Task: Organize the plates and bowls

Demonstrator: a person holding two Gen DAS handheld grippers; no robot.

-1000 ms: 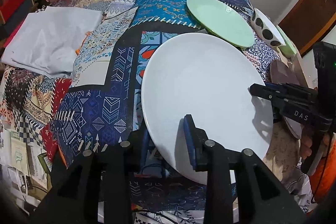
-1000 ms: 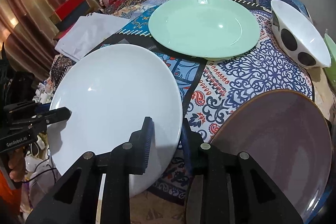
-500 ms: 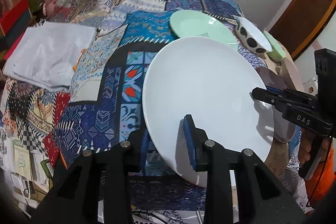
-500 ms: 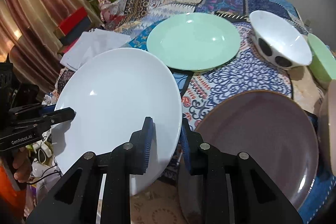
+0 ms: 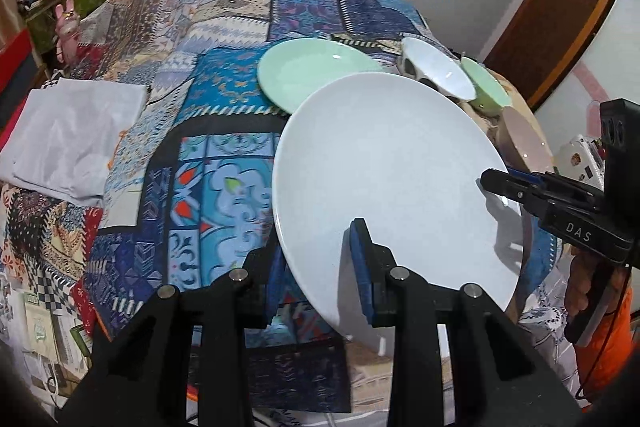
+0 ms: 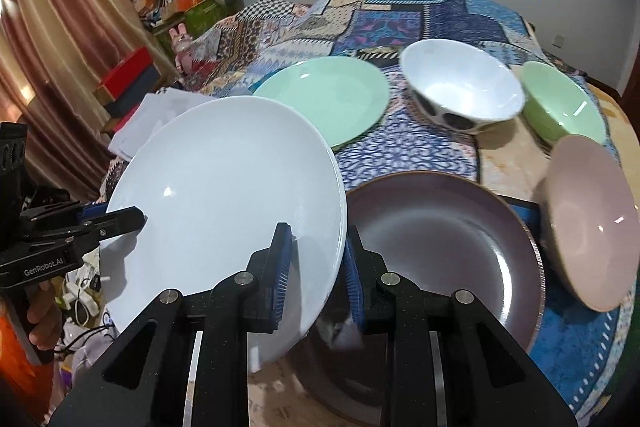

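Both grippers grip the white plate [image 6: 224, 187] by opposite edges, the left gripper [image 5: 318, 267] closed on its near rim and the right gripper [image 6: 318, 271] closed on the rim beside the dark plate [image 6: 440, 247], so it hangs tilted above the patterned cloth [image 5: 224, 107]. To stack it well I'd level it, keep both holds even and lower it gently onto the dark plate, since glazed china is slick against the ribbed blue pads [image 6: 282, 267]. Beyond lie a smooth mint plate [image 6: 324, 99], a spotted bowl [image 6: 460, 95], a green bowl [image 6: 560, 107] and a matte pinkish plate [image 6: 588, 227], all round
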